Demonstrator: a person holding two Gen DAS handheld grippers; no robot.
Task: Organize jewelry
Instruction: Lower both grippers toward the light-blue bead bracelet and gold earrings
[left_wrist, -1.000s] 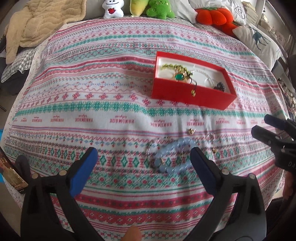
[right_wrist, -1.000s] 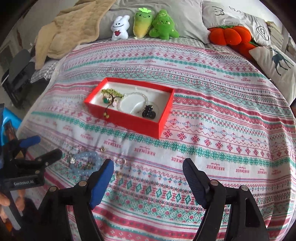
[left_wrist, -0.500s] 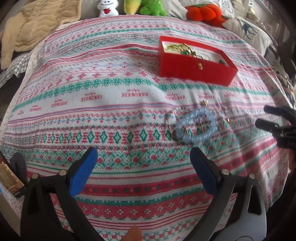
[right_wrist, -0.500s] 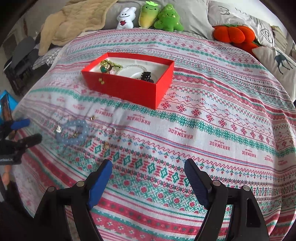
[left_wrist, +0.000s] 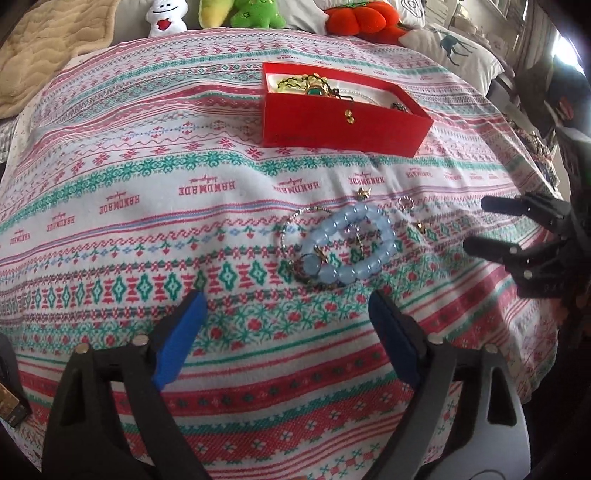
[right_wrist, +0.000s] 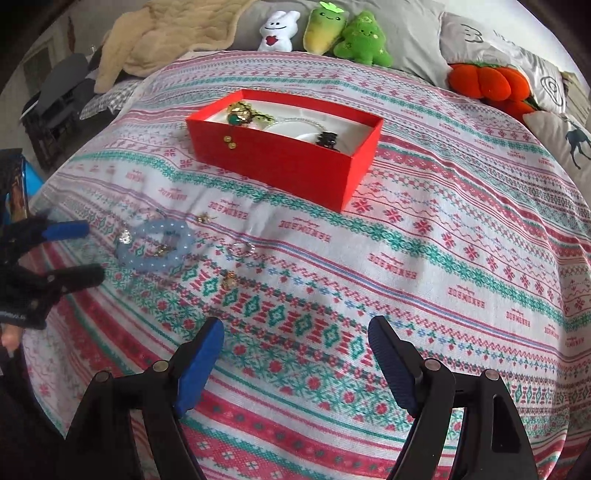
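A bed (left_wrist: 155, 155) fills the room's middle, spread with a patterned blanket in red, green and white bands. Plush toys (right_wrist: 343, 35), an orange pumpkin cushion (right_wrist: 487, 86) and a beige throw (right_wrist: 166, 40) lie at its head. A red box (right_wrist: 288, 162) sits on the blanket, already holding a green-stoned necklace (right_wrist: 240, 114), a pale bangle and a dark piece. Nearer the bed's edge lies a pale blue bead bracelet (left_wrist: 351, 247) tangled with thin gold pieces, with small rings and earrings (right_wrist: 242, 249) scattered just beside it.

The left gripper (left_wrist: 288, 325) tilts down at the bracelet, its fingers wide but just now closing a little, nothing between them. The right gripper (right_wrist: 295, 354) angles down over bare blanket beside the pile, fingers wide apart and empty.
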